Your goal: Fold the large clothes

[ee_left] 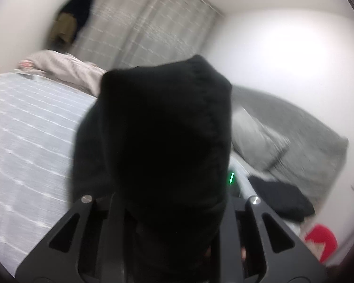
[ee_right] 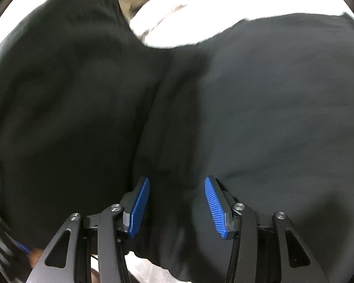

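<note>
Black cloth of the garment (ee_left: 158, 141) hangs bunched from the left gripper (ee_left: 167, 231), jaws clenched on it to lift it off the bed (ee_left: 30, 127), while the right gripper (ee_right: 177, 207) hovers over it, jaws released.

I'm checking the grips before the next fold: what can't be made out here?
- Left wrist view: the left gripper fingertips, buried under the bunched black fabric garment.
- Right wrist view: right gripper stands open; the garment's outline runs past the frame edges, blurred.

Both fisheye views are motion-blurred, with dark curved corners and glare on the white wall (ee_left: 283, 54).
</note>
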`<state>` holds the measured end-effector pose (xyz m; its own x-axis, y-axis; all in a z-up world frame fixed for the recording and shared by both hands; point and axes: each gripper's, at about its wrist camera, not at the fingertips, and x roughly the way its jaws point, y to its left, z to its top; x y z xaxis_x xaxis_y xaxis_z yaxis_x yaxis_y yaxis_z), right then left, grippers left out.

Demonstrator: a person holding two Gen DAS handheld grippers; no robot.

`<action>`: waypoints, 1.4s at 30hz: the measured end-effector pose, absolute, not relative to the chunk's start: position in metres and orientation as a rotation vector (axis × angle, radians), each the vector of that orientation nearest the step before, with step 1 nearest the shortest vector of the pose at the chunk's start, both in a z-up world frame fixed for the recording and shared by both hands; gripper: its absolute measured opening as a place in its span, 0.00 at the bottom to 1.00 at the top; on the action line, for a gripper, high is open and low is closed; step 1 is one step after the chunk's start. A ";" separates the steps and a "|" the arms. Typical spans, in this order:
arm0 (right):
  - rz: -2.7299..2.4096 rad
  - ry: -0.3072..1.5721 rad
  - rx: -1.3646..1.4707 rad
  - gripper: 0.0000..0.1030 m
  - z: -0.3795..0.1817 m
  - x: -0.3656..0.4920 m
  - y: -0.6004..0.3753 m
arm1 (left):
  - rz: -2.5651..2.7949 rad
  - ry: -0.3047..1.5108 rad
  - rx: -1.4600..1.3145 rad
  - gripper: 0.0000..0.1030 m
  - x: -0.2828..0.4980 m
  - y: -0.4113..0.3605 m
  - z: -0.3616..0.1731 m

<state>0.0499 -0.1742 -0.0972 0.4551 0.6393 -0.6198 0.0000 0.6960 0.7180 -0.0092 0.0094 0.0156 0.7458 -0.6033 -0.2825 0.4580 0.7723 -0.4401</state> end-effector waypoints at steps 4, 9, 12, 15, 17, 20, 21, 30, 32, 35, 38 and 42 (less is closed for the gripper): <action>0.290 0.896 0.845 0.67 -0.081 0.027 -0.260 | -0.688 0.525 -0.254 0.27 -0.007 -0.040 -0.006; 0.129 0.844 0.973 0.69 -0.096 -0.001 -0.342 | -0.767 0.714 -0.121 0.29 -0.011 -0.093 -0.057; 0.102 0.860 1.005 0.69 -0.106 -0.010 -0.367 | -0.754 0.724 0.050 0.29 -0.024 -0.120 -0.077; 0.162 0.842 1.056 0.69 -0.105 -0.013 -0.374 | -0.765 0.733 0.115 0.35 -0.029 -0.123 -0.065; 0.198 0.834 1.073 0.70 -0.101 -0.010 -0.360 | -0.812 0.762 0.078 0.46 -0.030 -0.112 -0.051; 0.236 0.868 1.089 0.70 -0.103 -0.001 -0.354 | -0.904 0.768 0.042 0.57 -0.047 -0.096 -0.032; 0.237 0.901 1.079 0.70 -0.103 0.002 -0.350 | -0.923 0.768 0.044 0.57 -0.052 -0.092 -0.028; 0.305 1.010 1.016 0.72 -0.105 0.005 -0.316 | -0.931 0.689 -0.092 0.67 -0.043 -0.033 0.008; 0.310 1.029 1.004 0.72 -0.109 0.002 -0.309 | -0.806 0.685 -0.088 0.67 -0.030 -0.020 0.006; 0.250 1.034 0.910 0.58 -0.110 0.008 -0.293 | -0.606 0.740 -0.077 0.67 -0.004 -0.007 -0.005; 0.214 1.004 0.825 0.23 -0.100 0.016 -0.282 | -0.538 0.784 -0.102 0.67 0.006 0.009 -0.014; 0.250 0.869 0.769 0.18 -0.064 0.013 -0.295 | -0.533 0.767 -0.138 0.67 0.005 0.014 -0.012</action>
